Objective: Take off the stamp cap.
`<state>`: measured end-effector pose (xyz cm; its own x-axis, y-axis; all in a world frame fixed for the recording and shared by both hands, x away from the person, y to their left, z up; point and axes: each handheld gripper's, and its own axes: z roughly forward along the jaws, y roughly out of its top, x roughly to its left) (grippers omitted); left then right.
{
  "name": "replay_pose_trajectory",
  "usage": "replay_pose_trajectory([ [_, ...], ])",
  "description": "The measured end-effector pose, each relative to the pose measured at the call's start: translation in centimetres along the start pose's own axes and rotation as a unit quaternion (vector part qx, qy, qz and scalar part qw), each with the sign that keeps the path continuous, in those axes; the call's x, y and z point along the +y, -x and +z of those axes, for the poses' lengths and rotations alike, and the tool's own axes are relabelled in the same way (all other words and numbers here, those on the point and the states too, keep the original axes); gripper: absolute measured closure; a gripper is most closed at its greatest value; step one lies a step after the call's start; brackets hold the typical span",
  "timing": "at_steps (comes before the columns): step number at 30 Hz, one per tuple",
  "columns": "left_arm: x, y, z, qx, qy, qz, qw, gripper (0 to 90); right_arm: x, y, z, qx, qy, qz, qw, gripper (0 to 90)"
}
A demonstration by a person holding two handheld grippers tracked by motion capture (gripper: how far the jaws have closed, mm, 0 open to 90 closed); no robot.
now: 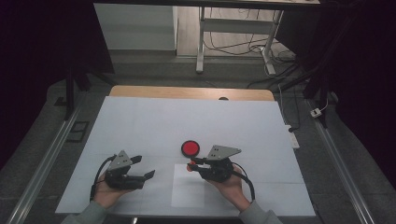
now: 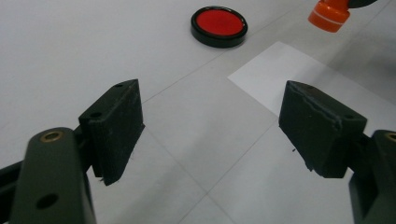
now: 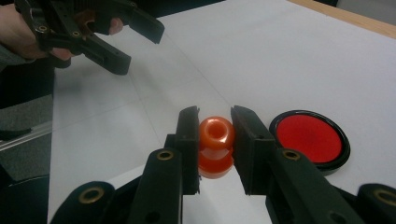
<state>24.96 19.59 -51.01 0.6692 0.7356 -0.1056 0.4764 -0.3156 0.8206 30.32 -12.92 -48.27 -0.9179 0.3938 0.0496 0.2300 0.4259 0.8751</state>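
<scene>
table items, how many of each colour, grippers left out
Red, black-rimmed: 1, the red disc
Orange: 1, the orange knob-shaped piece clamped in the right gripper
White: 1, the paper sheet
Total: 3

We find no readable text, labels, brand marks, nos. or signs anywhere in these views.
</scene>
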Motion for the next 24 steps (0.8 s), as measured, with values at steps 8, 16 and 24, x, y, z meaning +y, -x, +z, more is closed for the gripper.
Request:
replay_pose_trajectory([
  [8,1.1,0.8,0.8,-0.009,-0.006,0.016,0.9998,22.3,0.4,0.0,0.0,0.001,0.005,-0.01,0.9999,71.8],
  [16,2.6,1.9,1.9,-0.026,-0.012,0.038,0.9989,22.7,0.4,-0.1,-0.1,0.001,0.01,-0.005,0.9999,71.8],
  [24,3.7,2.7,3.1,-0.045,-0.017,0.055,0.9973,23.0,0.4,0.1,-0.2,-0.002,0.009,-0.001,1.0,71.8],
])
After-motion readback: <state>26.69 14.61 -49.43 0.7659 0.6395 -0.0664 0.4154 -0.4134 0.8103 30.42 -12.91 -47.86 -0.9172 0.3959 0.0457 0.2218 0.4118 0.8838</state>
